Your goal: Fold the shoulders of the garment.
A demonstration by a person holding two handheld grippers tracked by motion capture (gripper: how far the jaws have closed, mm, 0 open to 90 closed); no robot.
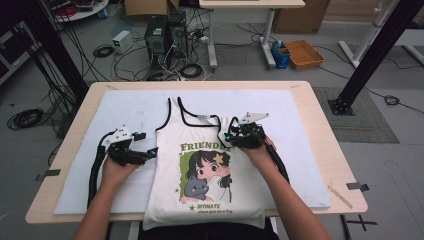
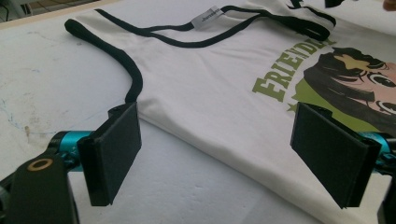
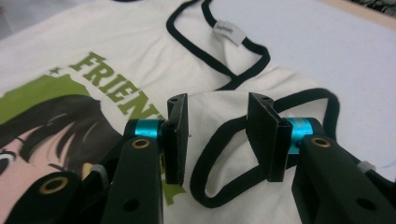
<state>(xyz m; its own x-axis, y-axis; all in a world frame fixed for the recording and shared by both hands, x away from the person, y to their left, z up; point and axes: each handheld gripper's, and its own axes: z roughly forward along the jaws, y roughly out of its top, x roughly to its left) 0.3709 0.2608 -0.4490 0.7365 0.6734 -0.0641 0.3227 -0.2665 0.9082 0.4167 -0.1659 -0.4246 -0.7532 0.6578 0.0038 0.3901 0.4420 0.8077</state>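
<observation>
A white tank top [image 1: 205, 165] with black trim and a green "FRIEND" cartoon print lies flat on the mat, neck away from me. My left gripper [image 1: 150, 152] stands open at the shirt's left side, by the armhole; in the left gripper view its jaws [image 2: 217, 135] straddle the side edge of the tank top [image 2: 210, 84] just above the mat. My right gripper [image 1: 227, 135] is open over the right shoulder strap [image 3: 201, 163], which is folded back onto the tank top [image 3: 116, 56]. That strap lies under the gap of the right gripper [image 3: 217, 112], and the pads do not press it.
A white foam mat [image 1: 125, 115] covers most of the wooden table [image 1: 325, 140]. A thin wooden stick [image 1: 340, 196] lies at the table's right front. Beyond the table, computer towers [image 1: 165, 35], cables and an orange crate [image 1: 303, 53] sit on the floor.
</observation>
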